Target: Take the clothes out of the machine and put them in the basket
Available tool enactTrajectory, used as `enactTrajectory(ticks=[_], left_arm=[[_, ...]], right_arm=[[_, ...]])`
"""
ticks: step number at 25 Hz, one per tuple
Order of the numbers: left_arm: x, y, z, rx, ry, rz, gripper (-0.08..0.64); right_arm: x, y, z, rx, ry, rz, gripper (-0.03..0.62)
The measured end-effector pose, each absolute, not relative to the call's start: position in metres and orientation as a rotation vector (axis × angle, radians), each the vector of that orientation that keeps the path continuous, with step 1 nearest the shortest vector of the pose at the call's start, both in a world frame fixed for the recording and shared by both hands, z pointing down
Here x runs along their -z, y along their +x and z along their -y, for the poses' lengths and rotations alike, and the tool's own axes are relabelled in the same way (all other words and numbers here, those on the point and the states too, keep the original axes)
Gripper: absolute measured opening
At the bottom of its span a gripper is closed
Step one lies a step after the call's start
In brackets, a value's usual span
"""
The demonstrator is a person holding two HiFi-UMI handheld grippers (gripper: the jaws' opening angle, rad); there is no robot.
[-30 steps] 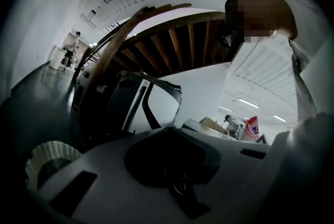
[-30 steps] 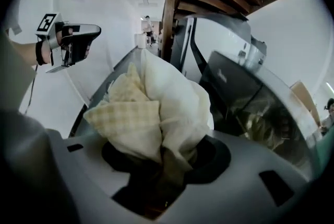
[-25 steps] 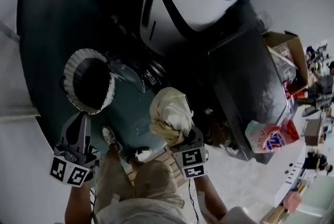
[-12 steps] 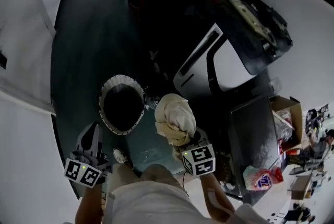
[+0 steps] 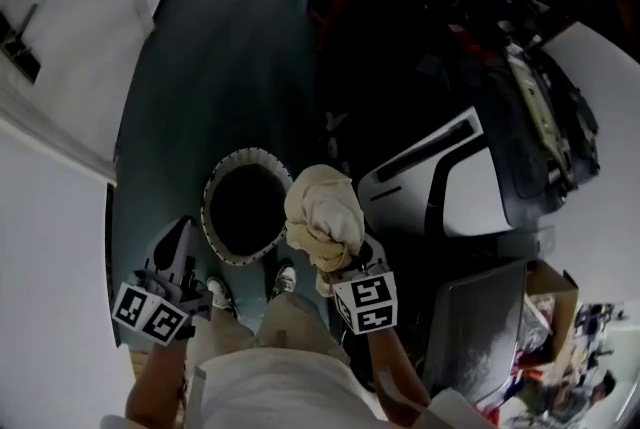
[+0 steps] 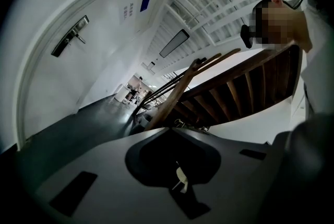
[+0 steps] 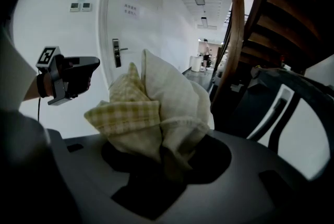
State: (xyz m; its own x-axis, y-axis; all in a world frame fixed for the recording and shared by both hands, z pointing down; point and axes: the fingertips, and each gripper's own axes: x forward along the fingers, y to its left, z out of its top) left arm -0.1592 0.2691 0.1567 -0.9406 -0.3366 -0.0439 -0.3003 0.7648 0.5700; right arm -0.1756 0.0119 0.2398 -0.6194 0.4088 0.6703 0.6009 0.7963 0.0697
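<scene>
In the head view a dark round basket (image 5: 243, 207) with a pale rim stands on the dark floor. Just right of its rim hangs a cream and yellow-checked cloth bundle (image 5: 322, 214), with my right gripper (image 5: 343, 259) shut on its lower end. The right gripper view shows the cloth (image 7: 156, 108) bunched up over the right gripper (image 7: 167, 157), hiding the fingers. My left gripper (image 5: 177, 242) hovers left of the basket, fingers meeting at the tip, holding nothing; the left gripper (image 6: 175, 165) faces down a corridor. The white washing machine (image 5: 470, 182) lies to the right.
The person's shoes (image 5: 285, 277) stand just below the basket. A wooden staircase (image 6: 235, 87) rises over the machine. A white door (image 7: 125, 50) and white wall (image 5: 60, 117) lie left. A cardboard box (image 5: 555, 292) sits at the lower right.
Both grippers have swung away from the machine toward the basket. The cloth bundle, earlier well right of the basket, now hangs at its right rim. The left gripper stays left of the basket.
</scene>
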Motion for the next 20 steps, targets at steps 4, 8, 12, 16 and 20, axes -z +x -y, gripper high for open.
enactTrajectory(ticks=[4, 8, 12, 16, 20], left_arm=[[-0.154, -0.167, -0.259, 0.929, 0.348, 2.941, 0.014], [-0.158, -0.170, -0.263, 0.921, 0.236, 2.961, 0.014], [-0.183, -0.167, -0.272, 0.970, 0.153, 2.948, 0.014], [-0.218, -0.165, -0.282, 1.005, 0.135, 2.904, 0.014], [-0.261, -0.169, -0.291, 1.038, 0.138, 2.868, 0.014]], right_arm=[[-0.262, -0.206, -0.008, 0.441, -0.909, 2.228, 0.235], [-0.274, -0.223, -0.021, 0.489, -1.025, 2.178, 0.235], [-0.295, -0.236, -0.038, 0.522, -1.066, 2.156, 0.236], [-0.327, -0.241, -0.060, 0.549, -1.080, 2.128, 0.236], [-0.373, -0.239, -0.089, 0.589, -1.118, 2.082, 0.236]])
